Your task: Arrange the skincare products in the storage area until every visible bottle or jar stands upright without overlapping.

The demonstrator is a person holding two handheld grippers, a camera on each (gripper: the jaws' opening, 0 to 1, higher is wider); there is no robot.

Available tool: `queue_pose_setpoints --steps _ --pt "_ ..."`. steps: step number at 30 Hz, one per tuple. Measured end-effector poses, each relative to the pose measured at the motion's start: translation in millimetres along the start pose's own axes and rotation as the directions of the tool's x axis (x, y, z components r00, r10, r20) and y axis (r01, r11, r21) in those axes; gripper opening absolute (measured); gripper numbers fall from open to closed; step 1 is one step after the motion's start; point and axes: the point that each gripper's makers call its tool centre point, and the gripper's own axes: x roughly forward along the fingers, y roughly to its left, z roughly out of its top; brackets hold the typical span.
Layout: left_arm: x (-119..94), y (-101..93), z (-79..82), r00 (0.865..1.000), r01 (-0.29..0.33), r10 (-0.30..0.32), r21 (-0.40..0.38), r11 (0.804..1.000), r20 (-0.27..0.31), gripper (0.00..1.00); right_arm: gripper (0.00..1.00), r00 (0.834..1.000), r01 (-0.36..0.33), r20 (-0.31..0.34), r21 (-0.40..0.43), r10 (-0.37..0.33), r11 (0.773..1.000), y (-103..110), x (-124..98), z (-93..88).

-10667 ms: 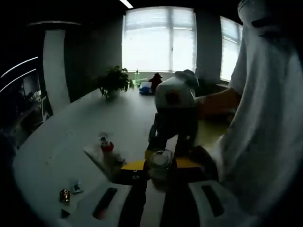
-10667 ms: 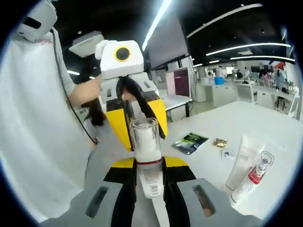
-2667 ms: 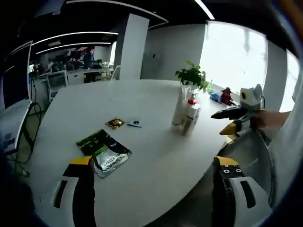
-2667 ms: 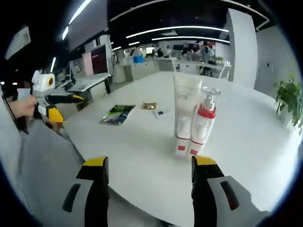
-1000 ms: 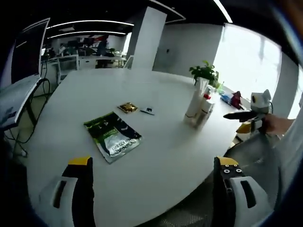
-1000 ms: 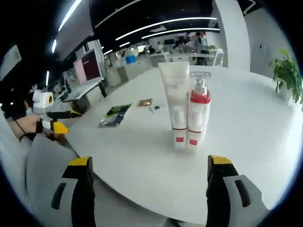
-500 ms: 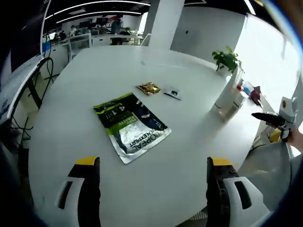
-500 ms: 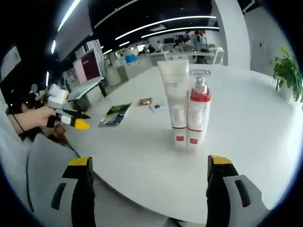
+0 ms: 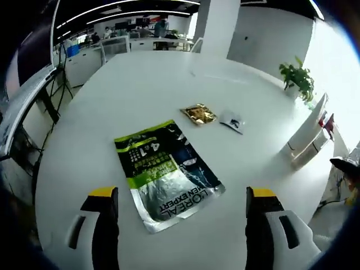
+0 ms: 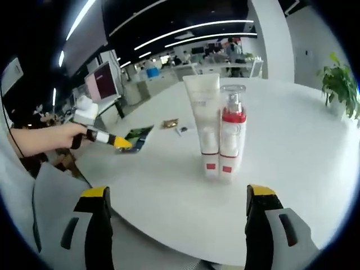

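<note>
Hovering over the bench with both grippers' fingers spread wide, holding nothing.
Left gripper has moved in over the green sachet; right gripper stays facing the white tube and pump bottle, upright, touching, mid-bench.

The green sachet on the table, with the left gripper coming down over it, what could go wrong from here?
The green sachet lies flat on the white table, so the open left gripper may slide it instead of lifting it. The gold packet and small white packet lie just beyond and could get pushed. The tube and pump bottle stand touching, so knocking one may topple both.
</note>
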Motion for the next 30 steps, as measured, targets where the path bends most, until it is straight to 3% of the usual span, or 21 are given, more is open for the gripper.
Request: queue_pose_setpoints --steps 4,8,14,30 --pt "9 5.3 1.8 0.998 -0.067 0.067 -0.02 0.998 -0.016 0.86 0.99 1.0 0.009 0.001 -0.001 -0.009 1.0 -1 0 0.3" --pt "22 5.4 0.4 0.995 -0.091 0.089 -0.048 0.995 -0.034 0.86 0.99 1.0 0.011 0.0 0.005 -0.011 1.0 -2 0 0.1" --pt "31 8.3 -9.6 0.988 -0.134 0.132 -0.026 0.991 -0.078 0.82 0.99 1.0 0.022 0.001 0.012 -0.022 1.0 -4 -1 0.2" --pt "36 13.1 -8.0 0.995 -0.082 0.083 0.034 0.996 -0.052 0.67 0.97 0.999 0.035 -0.002 0.014 -0.035 0.999 -7 -1 -0.1"
